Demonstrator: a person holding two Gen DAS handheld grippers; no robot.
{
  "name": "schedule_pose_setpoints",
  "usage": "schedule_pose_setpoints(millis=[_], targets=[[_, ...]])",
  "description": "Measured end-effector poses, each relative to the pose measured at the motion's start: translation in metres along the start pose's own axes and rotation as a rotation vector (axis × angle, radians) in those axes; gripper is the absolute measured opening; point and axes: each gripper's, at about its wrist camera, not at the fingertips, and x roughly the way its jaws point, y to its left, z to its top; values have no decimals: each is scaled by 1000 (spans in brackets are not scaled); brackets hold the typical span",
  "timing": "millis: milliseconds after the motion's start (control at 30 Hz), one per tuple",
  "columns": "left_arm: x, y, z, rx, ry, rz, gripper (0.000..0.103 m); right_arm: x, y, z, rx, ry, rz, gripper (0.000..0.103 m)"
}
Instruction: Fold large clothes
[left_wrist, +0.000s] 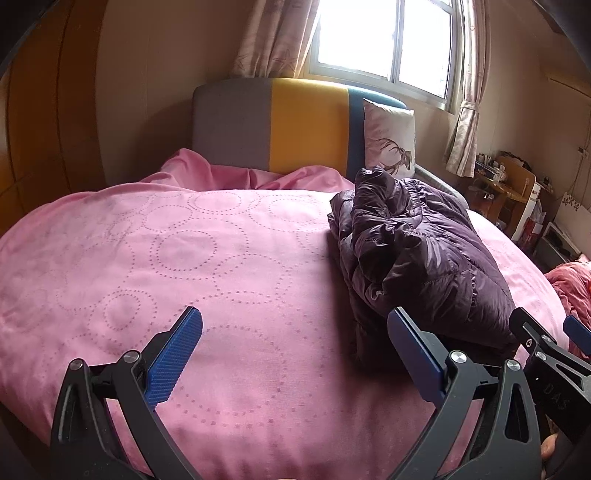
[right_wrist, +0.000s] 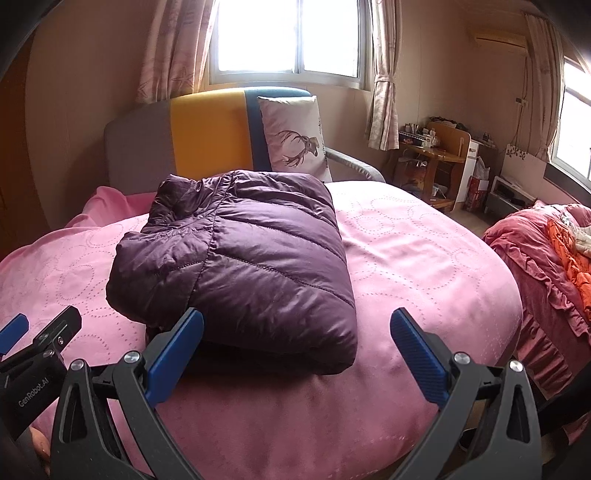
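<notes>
Folding looked nearly done, purple jacket (right_wrist: 236, 258) lying bundled on the pink bed (right_wrist: 424, 258).

Left gripper (left_wrist: 295, 350) and right gripper (right_wrist: 295, 350) hung at the near edge, jaws wide apart, holding nothing. Next, maybe pat down the loose lumpy left side. Could not see under the bundle or find the sleeves.

Pink bedspread (right_wrist: 424, 258); deer pillow (right_wrist: 295, 136); headboard (right_wrist: 207, 129).

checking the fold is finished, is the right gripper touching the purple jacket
Cannot tell. In the right wrist view the open right gripper frames the jacket's near edge; one finger overlaps it, with no clear gap or contact.
</notes>
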Motion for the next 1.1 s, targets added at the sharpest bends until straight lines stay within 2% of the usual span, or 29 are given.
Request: schedule_pose_setpoints(millis=[1100], targets=[[-12, 10, 0, 7, -24, -1, 99, -11, 12, 1, 6, -11, 46, 101]])
